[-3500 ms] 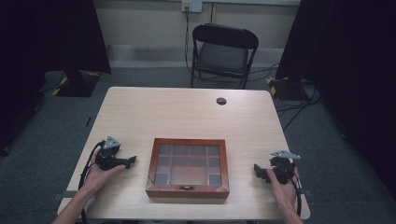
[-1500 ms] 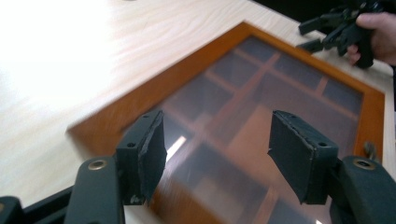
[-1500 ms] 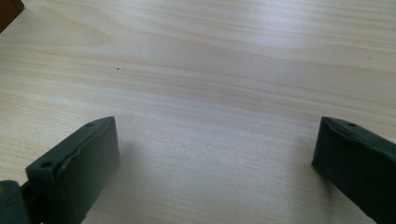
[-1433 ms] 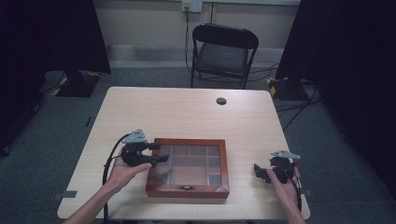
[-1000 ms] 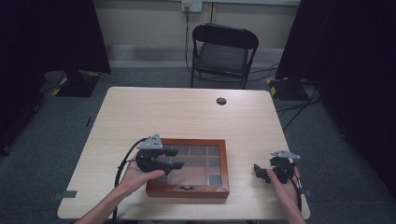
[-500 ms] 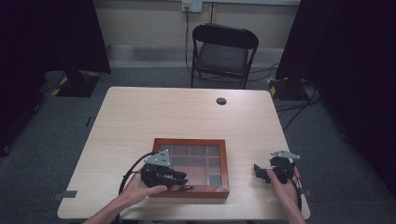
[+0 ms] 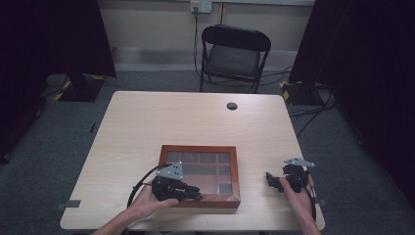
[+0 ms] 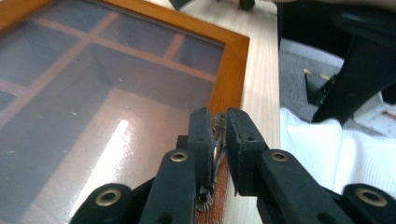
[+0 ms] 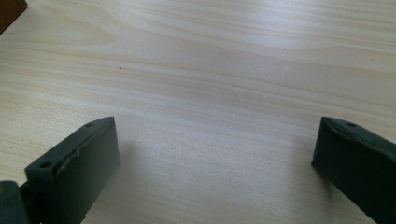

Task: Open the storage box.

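Note:
A dark wooden box (image 7: pixel 198 148) with a glass lid and inner compartments lies on the table near the front edge. My left gripper (image 7: pixel 195 193) is at the box's front rim. In the left gripper view its jaws have just been closing, and my left gripper (image 8: pixel 219 119) is shut on a small brass clasp (image 8: pixel 218 137) on the orange-brown frame (image 8: pixel 233 56). My right gripper (image 7: pixel 270 180) rests on the table to the right of the box, apart from it. In its own view my right gripper (image 9: pixel 215 144) stands wide open over bare wood (image 9: pixel 210 56).
A black folding chair (image 7: pixel 235 49) stands behind the table. A round black grommet (image 7: pixel 231 105) sits near the far edge. The table's front edge runs just below both hands. A white sleeve (image 8: pixel 327 154) lies right of the box.
My left gripper has moved from the table left of the box across to its front rim and shut on the clasp. The right gripper has stayed where it was.

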Tool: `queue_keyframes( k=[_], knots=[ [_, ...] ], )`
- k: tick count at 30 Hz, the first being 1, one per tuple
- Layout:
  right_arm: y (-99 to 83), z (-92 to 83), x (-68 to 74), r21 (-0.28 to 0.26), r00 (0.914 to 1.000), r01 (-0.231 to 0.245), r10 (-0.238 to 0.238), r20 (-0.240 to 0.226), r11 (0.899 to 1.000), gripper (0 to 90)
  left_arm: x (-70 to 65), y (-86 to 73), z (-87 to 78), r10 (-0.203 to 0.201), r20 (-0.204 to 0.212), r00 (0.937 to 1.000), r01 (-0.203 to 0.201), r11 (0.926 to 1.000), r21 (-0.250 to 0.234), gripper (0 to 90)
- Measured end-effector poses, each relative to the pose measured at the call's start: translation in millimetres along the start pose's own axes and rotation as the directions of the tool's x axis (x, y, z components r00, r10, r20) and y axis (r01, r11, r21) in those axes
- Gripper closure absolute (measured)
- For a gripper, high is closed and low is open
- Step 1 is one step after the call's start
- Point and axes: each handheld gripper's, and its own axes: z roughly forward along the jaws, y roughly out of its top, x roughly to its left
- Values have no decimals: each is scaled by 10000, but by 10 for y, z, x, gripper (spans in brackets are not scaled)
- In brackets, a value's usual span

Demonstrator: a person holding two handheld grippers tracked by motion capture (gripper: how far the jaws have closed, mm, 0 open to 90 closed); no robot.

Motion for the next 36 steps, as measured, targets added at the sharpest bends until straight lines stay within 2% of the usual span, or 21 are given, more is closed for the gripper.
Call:
queue_keyframes(
  k=[5,8,10,12,14,15,18,19,22,25,26,27,29,32,33,34,35,36],
  knots=[
    [0,0,0,-3,10000,3,-3,-2,10000,0,-9,4,19,134,-78,9999,-133,9999,93,804],
    [0,0,0,8,10000,-13,13,2,10000,0,-25,-6,21,430,-153,9990,-430,9991,25,812],
    [7,1,-1,28,10000,-3,3,-8,10000,0,-20,-3,21,348,-106,9993,-347,9994,35,815],
    [22,3,8,11,9998,120,-119,-139,9999,45,-15,2,23,223,-78,9997,-223,9997,34,816],
    [35,-21,16,-90,9992,255,-258,-297,9996,171,-13,17,25,207,-50,9998,-206,9997,122,816],
    [41,-33,21,-100,9989,296,-300,-366,9995,185,-8,25,26,230,-38,9997,-229,9995,200,817],
    [60,-50,31,30,9965,356,-352,-764,9994,171,-12,37,41,242,10,9997,-242,9996,119,819],
    [71,-60,42,59,9965,410,-405,-730,9991,172,-12,37,41,242,10,9997,-242,9996,119,819],
    [110,-106,98,-361,9906,612,-651,-1207,9975,171,3,72,35,173,127,9998,-175,9997,164,820],
    [134,-154,154,-677,9734,601,-735,-2172,9959,177,7,103,15,32,172,9998,-34,9999,115,820],
    [134,-154,154,-677,9734,601,-735,-2172,9959,177,7,103,15,32,172,9998,-34,9999,115,820],
    [156,-191,207,-840,9552,681,-893,-2821,9941,183,17,130,-3,-5,231,9997,1,9999,150,820],
    [173,-221,256,-991,9407,821,-1099,-3209,9917,193,21,167,-25,-73,279,9996,68,9998,192,820],
    [188,-259,331,-1141,9141,1099,-1455,-3785,9874,204,16,230,-70,-9,240,9997,3,9998,211,819],
    [191,-265,356,-1146,9073,1230,-1585,-3895,9858,205,13,247,-80,-48,218,9998,43,9997,229,820],
    [191,-265,356,-1146,9073,1230,-1585,-3895,9858,205,13,247,-80,-48,218,9998,43,9997,229,820],
    [197,-286,416,-1196,8861,1438,-1817,-4264,9823,213,25,277,-97,-23,311,9995,16,9998,221,820],
    [198,-293,439,-1211,8814,1498,-1881,-4334,9813,217,29,291,-108,-23,302,9995,15,9996,285,820]
  ],
)
